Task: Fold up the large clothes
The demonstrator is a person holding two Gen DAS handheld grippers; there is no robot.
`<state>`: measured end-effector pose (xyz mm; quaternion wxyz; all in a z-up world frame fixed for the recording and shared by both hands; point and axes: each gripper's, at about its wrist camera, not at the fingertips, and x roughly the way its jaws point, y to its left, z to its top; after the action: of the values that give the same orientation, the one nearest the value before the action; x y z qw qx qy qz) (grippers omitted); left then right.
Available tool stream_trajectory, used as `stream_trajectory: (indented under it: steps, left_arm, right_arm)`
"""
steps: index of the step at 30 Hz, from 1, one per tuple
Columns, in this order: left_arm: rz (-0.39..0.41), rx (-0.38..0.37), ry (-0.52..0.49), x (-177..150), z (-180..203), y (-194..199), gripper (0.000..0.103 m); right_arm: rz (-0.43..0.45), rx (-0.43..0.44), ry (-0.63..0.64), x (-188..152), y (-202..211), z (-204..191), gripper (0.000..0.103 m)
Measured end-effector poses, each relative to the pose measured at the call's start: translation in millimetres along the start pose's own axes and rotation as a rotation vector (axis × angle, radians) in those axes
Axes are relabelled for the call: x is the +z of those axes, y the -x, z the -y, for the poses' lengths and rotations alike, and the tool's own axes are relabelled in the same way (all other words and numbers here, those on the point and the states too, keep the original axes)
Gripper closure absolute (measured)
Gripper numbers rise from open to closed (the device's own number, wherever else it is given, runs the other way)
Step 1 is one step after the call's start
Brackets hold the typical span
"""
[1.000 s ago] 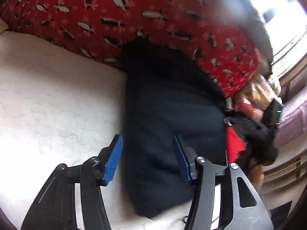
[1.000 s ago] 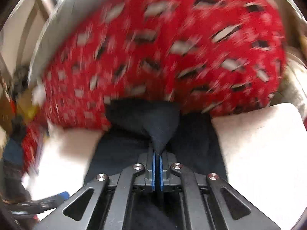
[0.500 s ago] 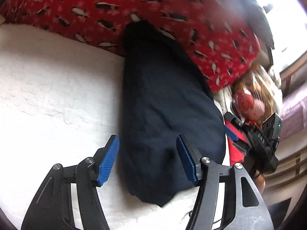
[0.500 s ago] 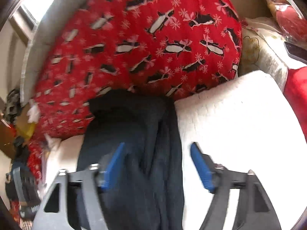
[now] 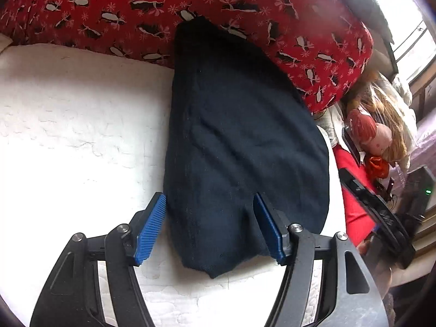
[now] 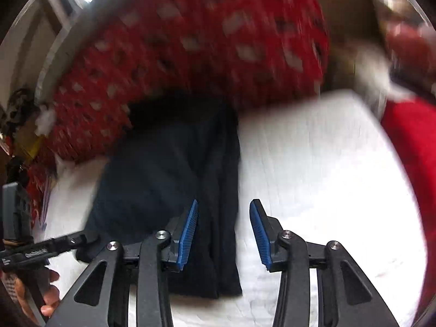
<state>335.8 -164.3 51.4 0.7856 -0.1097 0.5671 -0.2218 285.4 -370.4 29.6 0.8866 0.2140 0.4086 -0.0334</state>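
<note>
A dark navy garment point(image 5: 239, 141) lies folded into a long, narrow bundle on a white quilted mattress point(image 5: 76, 141), its far end tucked against a red penguin-print pillow point(image 5: 245, 13) that fills the space beyond it. The cloth is thick and matte, creased with soft diagonal ridges across its middle, and it widens from a rounded point near the pillow to a broad, curved near end. From the right wrist view, which is blurred, the same garment point(image 6: 169, 169) shows stacked lengthwise folds along its right edge, beside bare mattress point(image 6: 321, 169).

The left gripper point(image 5: 209, 226) hovers at the garment's near end, its blue-padded fingers point(image 5: 151, 229) apart and opening; they straddle the near corner of the cloth (neither pad presses it).

The right gripper point(image 6: 223, 231) sits over the garment's folded right edge, its fingers apart and closing, with the edge of the fold showing between them and no pad on the cloth.

To the right of the garment, past the mattress edge, lie a doll point(image 5: 373, 133) in clear wrapping and a piece of red cloth point(image 5: 351, 190).
</note>
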Motion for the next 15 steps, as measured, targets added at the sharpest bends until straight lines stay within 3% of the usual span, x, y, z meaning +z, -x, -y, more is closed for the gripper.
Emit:
stream_trajectory:
  steps: [3,6,9,13,15]
  left_arm:
    - [-0.058,0.043,-0.012,-8,0,-22,0.037]
    - [-0.095,0.008,0.016,-12,-7,-26,0.037]
    - [-0.022,-0.001,0.021,-6,-7,-1,0.038]
    - [0.086,0.131,-0.020,18,5,10,0.038]
    - [0.087,0.195,-0.037,26,10,-1,0.038]
  right_arm:
    - [0.026,-0.019,0.084,-5,-9,-15,0.049]
    - [-0.172,-0.105,0.150,-26,-55,-13,0.049]
    - [-0.119,-0.105,0.110,-22,-46,-10,0.041]
    - [0.082,-0.124,0.094,22,-19,-23,0.039]
    - [0.103,-0.122,0.092,41,-24,-28,0.040]
